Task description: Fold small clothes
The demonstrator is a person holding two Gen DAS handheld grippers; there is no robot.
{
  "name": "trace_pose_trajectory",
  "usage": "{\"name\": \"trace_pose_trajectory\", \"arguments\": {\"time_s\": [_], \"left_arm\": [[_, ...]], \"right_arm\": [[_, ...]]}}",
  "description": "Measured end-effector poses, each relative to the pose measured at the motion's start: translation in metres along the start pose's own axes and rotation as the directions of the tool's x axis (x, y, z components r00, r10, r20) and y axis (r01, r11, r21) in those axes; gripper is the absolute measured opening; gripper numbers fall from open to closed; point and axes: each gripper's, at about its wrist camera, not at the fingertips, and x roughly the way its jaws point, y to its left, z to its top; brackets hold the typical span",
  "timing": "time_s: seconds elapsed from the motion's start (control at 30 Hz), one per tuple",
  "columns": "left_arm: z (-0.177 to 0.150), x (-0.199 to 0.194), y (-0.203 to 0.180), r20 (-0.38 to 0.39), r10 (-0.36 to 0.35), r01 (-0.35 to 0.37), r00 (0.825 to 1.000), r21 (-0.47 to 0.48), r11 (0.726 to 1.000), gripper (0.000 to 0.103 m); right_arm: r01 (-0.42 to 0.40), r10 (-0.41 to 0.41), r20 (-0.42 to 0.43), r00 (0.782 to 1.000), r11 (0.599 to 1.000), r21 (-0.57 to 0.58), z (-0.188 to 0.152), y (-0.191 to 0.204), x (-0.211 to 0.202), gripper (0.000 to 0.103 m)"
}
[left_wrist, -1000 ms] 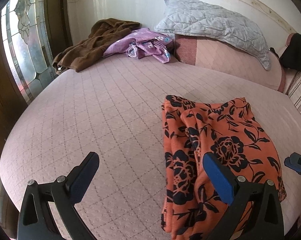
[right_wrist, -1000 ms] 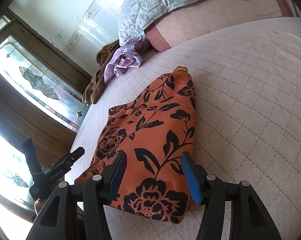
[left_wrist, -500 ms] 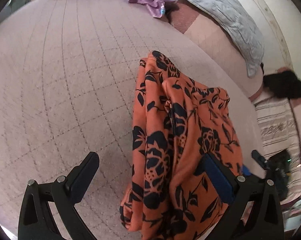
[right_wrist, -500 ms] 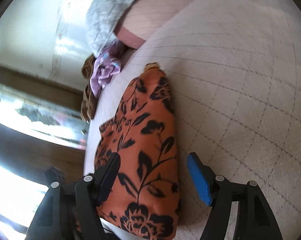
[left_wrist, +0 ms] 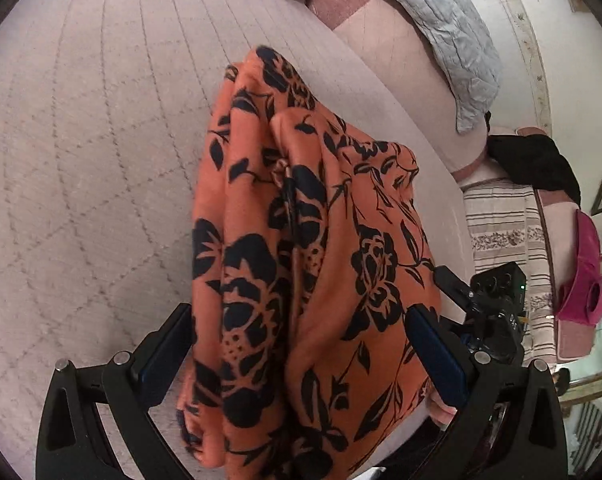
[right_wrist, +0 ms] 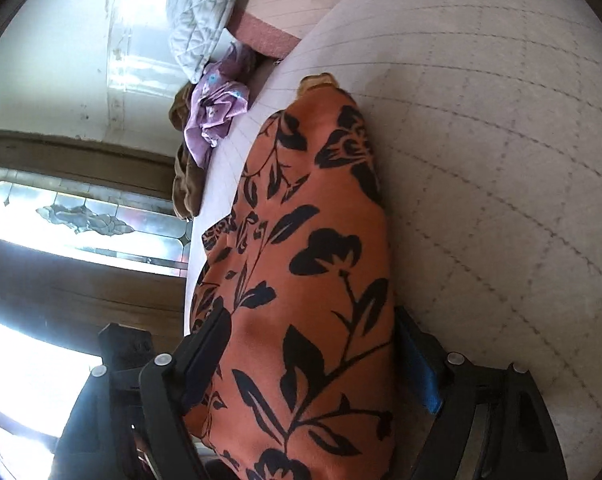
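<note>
An orange garment with black flowers [left_wrist: 321,240] lies folded into a long strip on the pink quilted bed [left_wrist: 93,152]. My left gripper [left_wrist: 297,320] is open and straddles the strip's near end, with cloth filling the gap between its blue pads. My right gripper [right_wrist: 311,320] straddles the same garment [right_wrist: 313,240] from the other side. Its jaws are opening and the cloth lies between them. Each gripper shows as a black shape at the edge of the other's view: the right one [left_wrist: 493,312], the left one [right_wrist: 129,344].
A grey quilted pillow [left_wrist: 453,28] lies at the head of the bed, with a purple garment [right_wrist: 217,108] and a brown one [right_wrist: 187,184] beside it. A black cloth [left_wrist: 537,164], striped fabric [left_wrist: 505,232] and a pink item [left_wrist: 585,280] lie past the bed's edge. A stained-glass window [right_wrist: 85,220] is alongside.
Both grippers tilted down and came in over the near end of the orange garment, which now sits between each pair of jaws. The right jaws spread wider.
</note>
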Motion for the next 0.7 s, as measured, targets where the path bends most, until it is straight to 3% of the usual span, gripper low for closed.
{"name": "trace_pose_trajectory", "arguments": {"time_s": [0.23, 0.5, 0.6, 0.7], "left_arm": [[0.007, -0.007, 0.022, -0.004, -0.114, 0.112, 0.993, -0.158, 0.981, 0.103], [0.005, -0.007, 0.022, -0.053, -0.099, 0.090, 0.994, -0.154, 0.984, 0.103], [0.009, -0.022, 0.032, 0.028, -0.076, 0.080, 0.997, -0.214, 0.974, 0.103], [0.011, -0.022, 0.041, 0.043, -0.076, 0.085, 0.996, -0.240, 0.967, 0.103]], "right_arm": [[0.019, -0.019, 0.016, 1.000, 0.999, -0.027, -0.003, 0.004, 0.004, 0.083], [0.022, -0.022, 0.024, 0.999, 0.999, -0.027, -0.005, 0.003, 0.002, 0.083], [0.017, -0.016, 0.025, 1.000, 1.000, -0.023, -0.005, 0.001, 0.000, 0.083], [0.018, -0.018, 0.026, 1.000, 1.000, -0.023, -0.005, 0.001, 0.000, 0.083]]}}
